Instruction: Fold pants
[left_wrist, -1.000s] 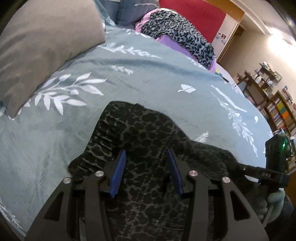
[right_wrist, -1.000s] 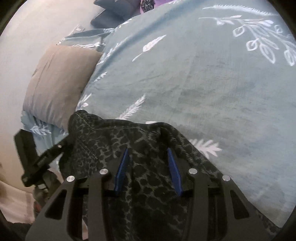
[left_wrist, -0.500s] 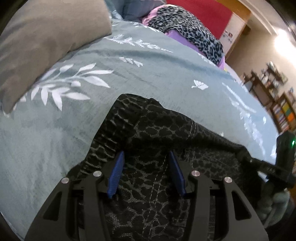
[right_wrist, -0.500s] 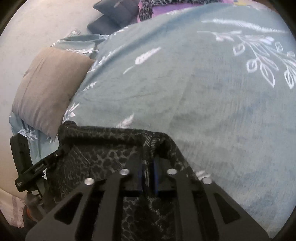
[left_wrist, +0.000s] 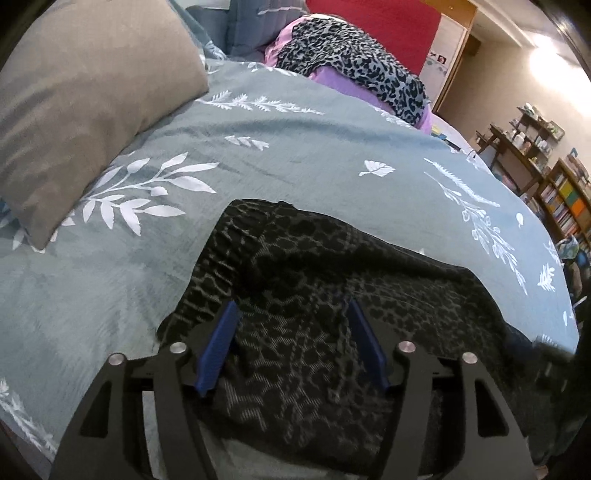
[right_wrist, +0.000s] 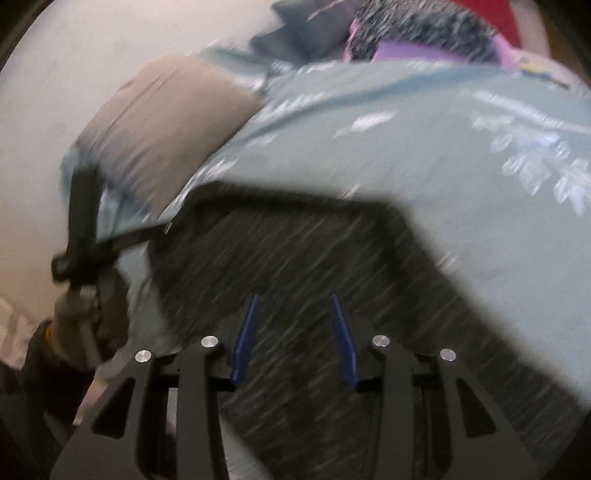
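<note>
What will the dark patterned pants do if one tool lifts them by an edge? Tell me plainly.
The pants will probably droop and unfold: they already lie rumpled in soft folds on the bedspread. They look like thin fabric, so likely light. Neither the left tool nor the right tool grips them; both stand open.

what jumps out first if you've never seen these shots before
The dark leopard-print pants dominate, lying on the grey-blue leaf-print bedspread right in front of both grippers. The left gripper and right gripper both hover over the fabric with jaws apart. A big taupe pillow fills the left view's upper left.
</note>
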